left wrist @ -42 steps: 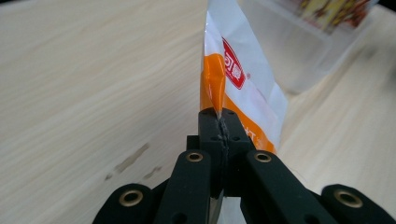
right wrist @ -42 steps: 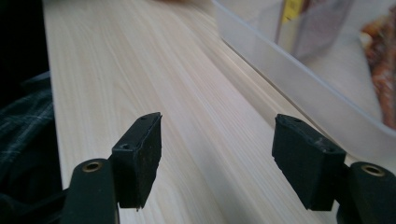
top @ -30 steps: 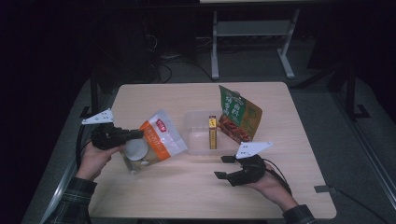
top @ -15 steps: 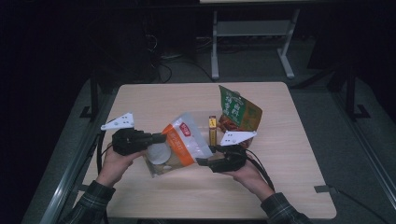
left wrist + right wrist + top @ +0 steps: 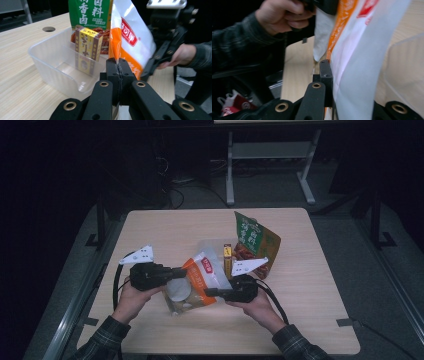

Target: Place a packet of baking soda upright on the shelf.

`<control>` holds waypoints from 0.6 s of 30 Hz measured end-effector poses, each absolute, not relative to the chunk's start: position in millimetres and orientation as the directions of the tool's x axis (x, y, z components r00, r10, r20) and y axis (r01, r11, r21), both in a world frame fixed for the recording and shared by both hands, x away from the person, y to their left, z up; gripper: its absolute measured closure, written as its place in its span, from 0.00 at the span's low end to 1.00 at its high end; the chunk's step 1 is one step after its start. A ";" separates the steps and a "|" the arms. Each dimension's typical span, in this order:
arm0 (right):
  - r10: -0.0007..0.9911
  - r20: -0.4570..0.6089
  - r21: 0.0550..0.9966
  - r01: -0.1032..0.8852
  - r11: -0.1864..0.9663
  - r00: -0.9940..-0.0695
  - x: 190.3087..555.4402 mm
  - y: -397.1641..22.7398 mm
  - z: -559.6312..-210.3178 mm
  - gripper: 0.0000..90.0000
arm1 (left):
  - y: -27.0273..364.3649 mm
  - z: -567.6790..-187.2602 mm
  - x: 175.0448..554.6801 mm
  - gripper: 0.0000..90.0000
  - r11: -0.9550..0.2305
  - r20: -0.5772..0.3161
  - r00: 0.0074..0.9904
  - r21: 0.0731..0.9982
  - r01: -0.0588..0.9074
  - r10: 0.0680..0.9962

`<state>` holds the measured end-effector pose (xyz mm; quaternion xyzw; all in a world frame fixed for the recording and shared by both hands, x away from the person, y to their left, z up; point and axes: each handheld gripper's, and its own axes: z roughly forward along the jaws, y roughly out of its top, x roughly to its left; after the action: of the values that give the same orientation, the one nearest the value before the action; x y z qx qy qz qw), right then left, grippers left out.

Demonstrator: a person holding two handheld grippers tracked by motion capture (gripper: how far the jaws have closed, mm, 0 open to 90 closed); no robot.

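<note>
**Pouch gripped at both edges above the table**

Table [image 5: 310,320]: light wood; carries all items listed below.

Tub [image 5: 212,246]: clear plastic, at table centre, just behind the pouch. In the left gripper view, open side toward the camera, to the left of the pouch.

Green bag [image 5: 256,240]: stands upright against the tub's right end, printed face toward the camera.

Pouch [image 5: 200,279]: orange and white with a clear lower part; held off the table, in front of the tub, between the two grippers. Tilted in the high view, top end toward the tub, clear end toward the person. Upright and edge-on in the left gripper view [image 5: 130,37], rising straight from the jaw tips.

Left gripper [image 5: 181,272]: at the pouch's left edge. Jaws fully together, pinching that edge; the film runs down between the pads in the left gripper view. Left hand [image 5: 131,295] wraps the body from below.

Right gripper [image 5: 211,292]: at the pouch's right edge, lower part. Jaws just closed down, clamped on the film; in the right gripper view the white film passes between the pads. Right hand [image 5: 255,304] behind the body.

Box [image 5: 227,260]: small, yellow, upright inside the tub, just right of the pouch, apart from both grippers.
</note>
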<state>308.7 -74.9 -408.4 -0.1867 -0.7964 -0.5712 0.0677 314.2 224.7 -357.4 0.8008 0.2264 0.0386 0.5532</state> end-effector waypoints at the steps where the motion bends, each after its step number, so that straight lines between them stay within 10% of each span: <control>1: 0.204 0.325 0.885 0.373 0.278 -0.923 308.1 -75.3 -406.8 1.00 | 224.3 -357.8 314.2 0.99 -0.289 -0.185 0.897 0.904 0.316 0.401; 18: 0.105 0.194 0.891 0.220 0.396 -0.975 293.5 -78.4 -362.7 1.00 | 204.8 -371.4 312.3 0.70 -0.388 -0.136 0.914 0.874 0.292 0.383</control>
<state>293.5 -78.4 -362.7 -0.0973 -0.8339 -0.5406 0.0534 312.3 204.8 -371.4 0.8321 0.2027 0.0439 0.5144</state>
